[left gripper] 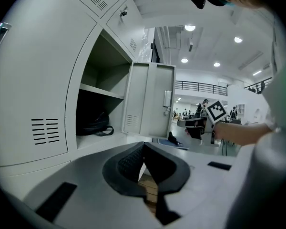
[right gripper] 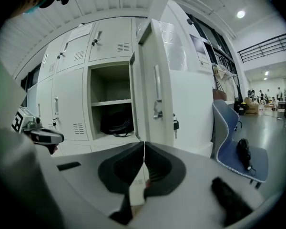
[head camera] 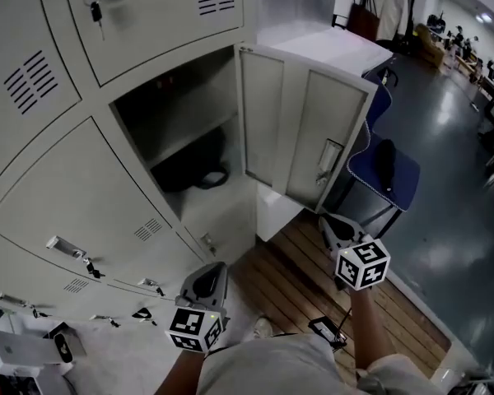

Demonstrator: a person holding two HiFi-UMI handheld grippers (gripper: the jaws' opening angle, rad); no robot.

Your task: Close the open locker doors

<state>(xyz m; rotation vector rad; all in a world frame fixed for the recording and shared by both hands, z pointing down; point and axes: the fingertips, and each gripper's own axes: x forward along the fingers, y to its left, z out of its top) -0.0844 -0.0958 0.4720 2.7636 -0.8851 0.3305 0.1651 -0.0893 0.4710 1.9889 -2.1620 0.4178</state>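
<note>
One locker door [head camera: 305, 130] stands open, swung out to the right, with a latch handle [head camera: 327, 161] on its outer face. Behind it the open compartment [head camera: 189, 130] holds a shelf and a black bag [head camera: 199, 169]. The same door [right gripper: 155, 99] and black bag [right gripper: 117, 124] show in the right gripper view, and the door [left gripper: 150, 99] in the left gripper view. My left gripper [head camera: 209, 280] is shut and empty, below the compartment. My right gripper [head camera: 331, 226] is shut and empty, just below the door's lower outer corner.
Closed locker doors [head camera: 82, 196] with keys surround the open one. A blue chair [head camera: 384, 164] with a black object on its seat stands right behind the open door. A white box [head camera: 20, 348] lies on the floor at lower left. Wooden flooring [head camera: 296, 278] runs underfoot.
</note>
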